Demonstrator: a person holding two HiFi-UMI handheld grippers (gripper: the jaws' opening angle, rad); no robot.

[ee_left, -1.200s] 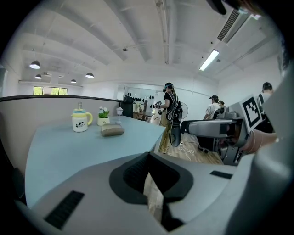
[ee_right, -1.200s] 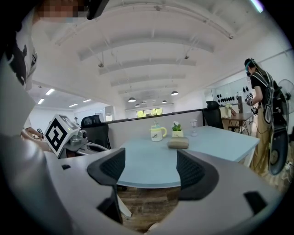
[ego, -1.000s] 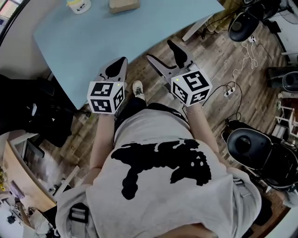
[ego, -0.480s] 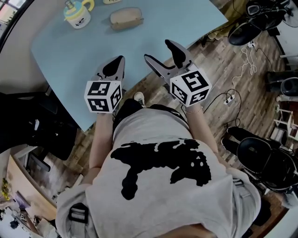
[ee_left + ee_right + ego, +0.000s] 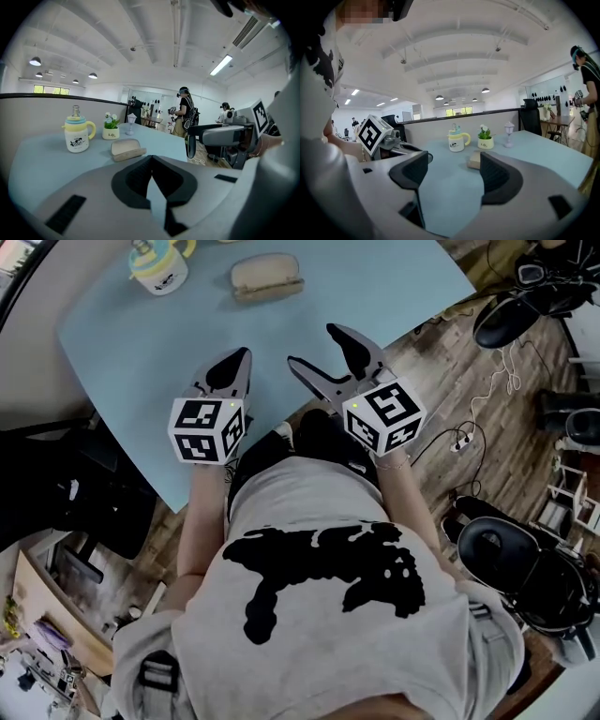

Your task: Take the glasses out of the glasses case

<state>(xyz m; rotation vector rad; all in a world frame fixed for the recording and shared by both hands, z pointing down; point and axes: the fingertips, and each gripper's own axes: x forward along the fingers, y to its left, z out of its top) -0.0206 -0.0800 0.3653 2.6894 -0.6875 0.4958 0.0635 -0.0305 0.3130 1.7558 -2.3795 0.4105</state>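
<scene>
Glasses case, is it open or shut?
Shut. The glasses case has its lid down on its base, with no gap showing.

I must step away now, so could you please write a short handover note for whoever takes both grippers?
Left gripper: jaws together, empty, held over the table's near edge.
Right gripper: jaws apart, empty, beside it.
Glasses case: closed, on the far side of the blue table, right of the mug; neither gripper touches it.
Done: nothing yet.
Left: reach the case, open it, lift the glasses out; they are not visible.
</scene>
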